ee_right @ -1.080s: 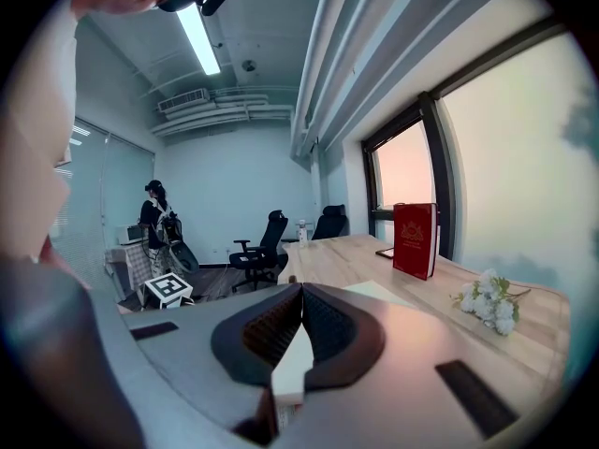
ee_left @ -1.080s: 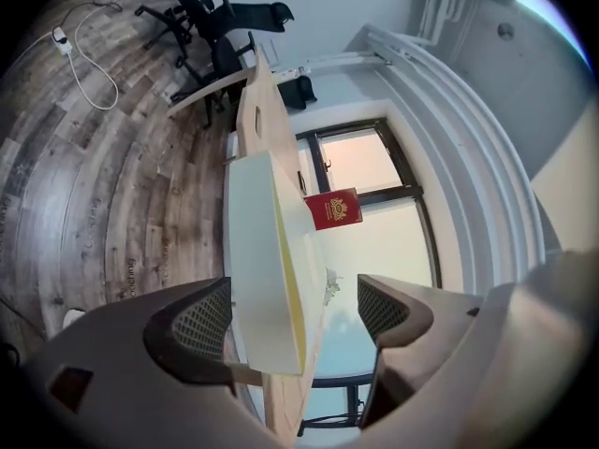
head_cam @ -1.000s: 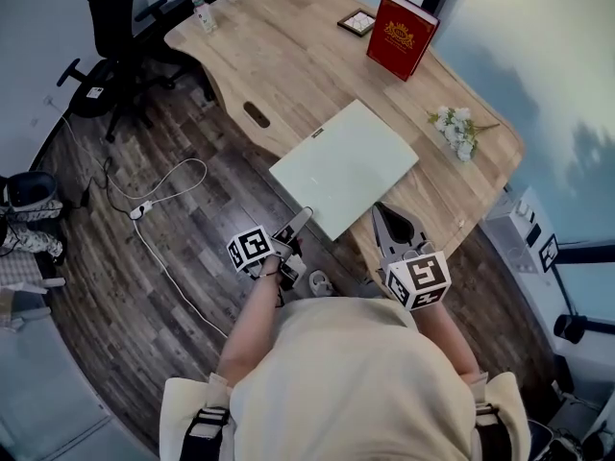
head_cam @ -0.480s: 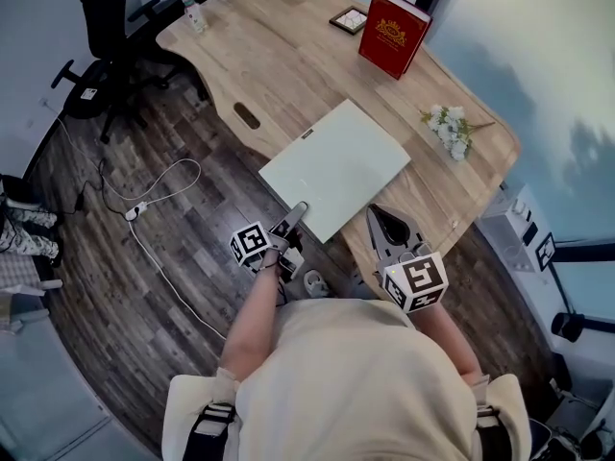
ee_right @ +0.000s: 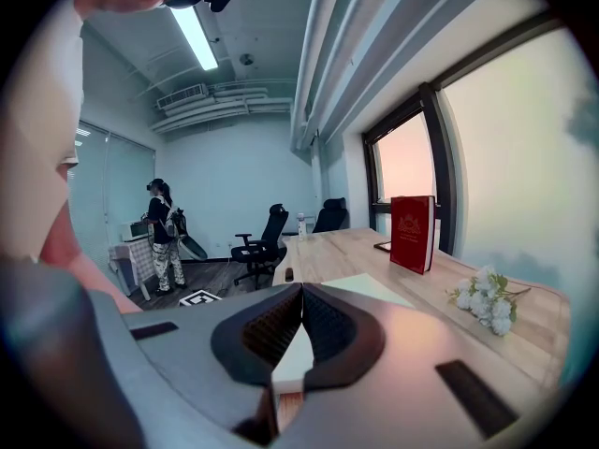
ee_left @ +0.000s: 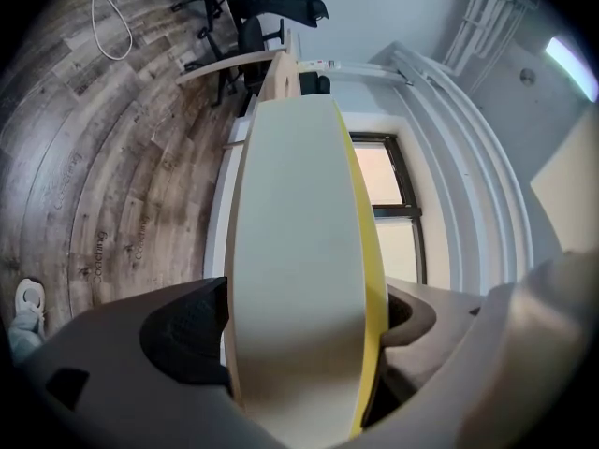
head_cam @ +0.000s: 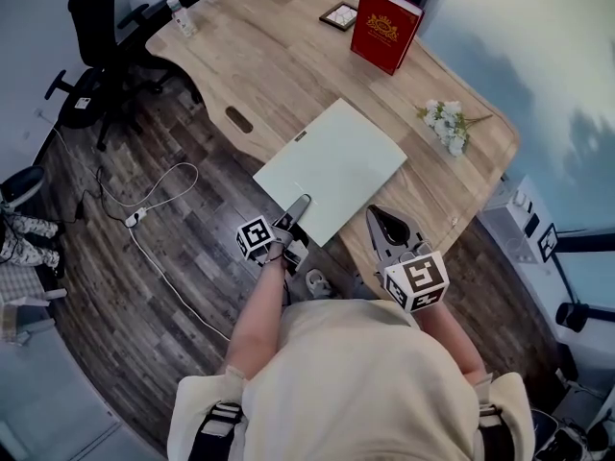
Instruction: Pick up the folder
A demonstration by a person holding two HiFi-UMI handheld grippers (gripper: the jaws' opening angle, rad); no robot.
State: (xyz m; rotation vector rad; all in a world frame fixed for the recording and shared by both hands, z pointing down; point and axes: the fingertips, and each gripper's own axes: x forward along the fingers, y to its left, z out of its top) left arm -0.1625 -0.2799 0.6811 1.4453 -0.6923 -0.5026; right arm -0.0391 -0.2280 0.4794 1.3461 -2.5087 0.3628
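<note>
The folder is a pale green sheet-like cover with a yellow edge. It lies on the wooden desk, and its near corner juts out past the desk's front edge. My left gripper is shut on that overhanging edge. In the left gripper view the folder fills the gap between the jaws of my left gripper. My right gripper hovers just right of the folder's near corner, shut with nothing in it. In the right gripper view its tips meet in front of the folder.
A red book stands at the far side, with a small picture frame beside it. White flowers lie on the right, and a bottle stands on the far left corner. Office chairs and a cable occupy the floor. A person stands far off.
My left gripper has slid forward from the folder's near edge onto it. The right gripper has hardly moved.
</note>
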